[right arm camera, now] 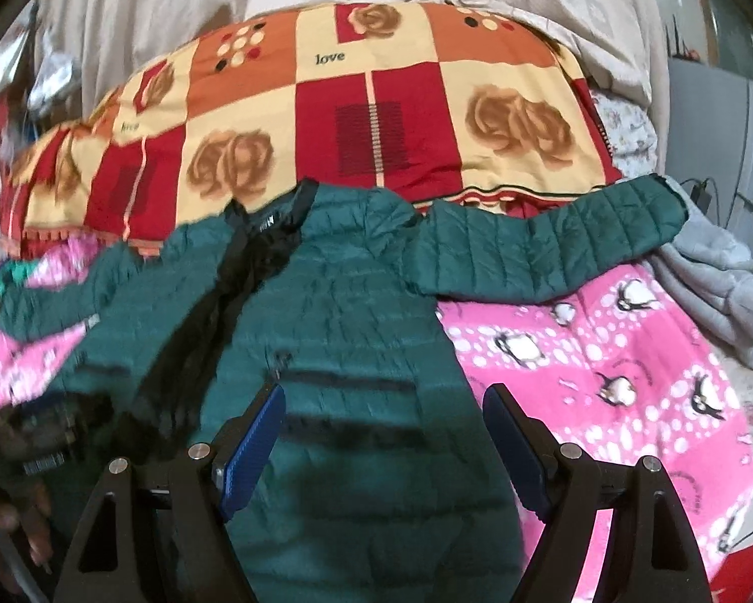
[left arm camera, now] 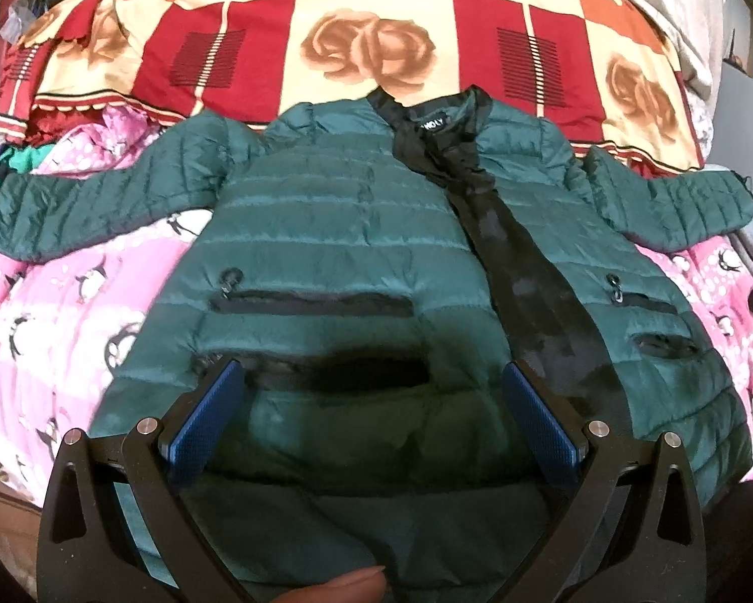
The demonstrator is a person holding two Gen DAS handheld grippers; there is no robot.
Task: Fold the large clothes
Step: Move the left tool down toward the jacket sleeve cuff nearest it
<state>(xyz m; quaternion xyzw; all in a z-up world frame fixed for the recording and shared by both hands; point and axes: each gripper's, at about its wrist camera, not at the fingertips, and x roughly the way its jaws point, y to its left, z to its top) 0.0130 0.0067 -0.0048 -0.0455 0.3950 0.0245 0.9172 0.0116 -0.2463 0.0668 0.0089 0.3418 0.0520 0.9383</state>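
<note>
Jacket (left arm camera: 326,231), green and quilted, lies front-up on a pink penguin blanket (left arm camera: 50,331), sleeves spread; its black neck label is too blurred to read. "love" is printed on the rose quilt (left arm camera: 366,15) behind. Left gripper (left arm camera: 371,382) hovers spread wide over the hem, grasping nothing

From the right wrist, right gripper (right arm camera: 384,402) gapes empty above the jacket's pocket side; "love" shows again

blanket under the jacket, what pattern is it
Pink blanket with white dots and penguins, clearest in the right wrist view beside the green jacket.
</note>
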